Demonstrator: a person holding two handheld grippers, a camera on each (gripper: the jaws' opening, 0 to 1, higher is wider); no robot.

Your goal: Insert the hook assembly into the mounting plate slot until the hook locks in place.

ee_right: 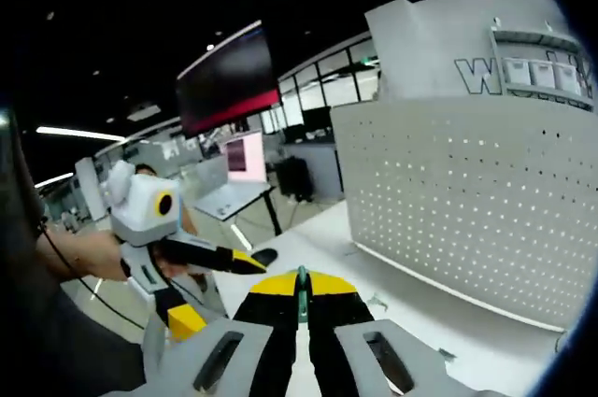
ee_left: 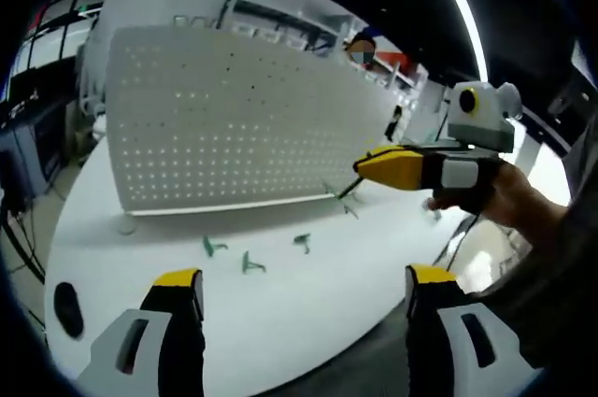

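Hook pinched in right gripper, spare hooks tabled

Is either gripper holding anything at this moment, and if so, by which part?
The right gripper is shut on a green hook, pinched between its yellow-tipped jaws with one end sticking out past them. The left gripper is open and holds nothing.

White pegboard upright on a white table, green hooks loose before it.

The left gripper shows at six o'clock, its yellow-tipped jaws spread wide apart over the table. The pegboard fills ten to one o'clock. Three green hooks lie on the table near centre. At three o'clock the right gripper, held by a hand, points its yellow tip at the pegboard's lower right edge, where a thin hook shows.
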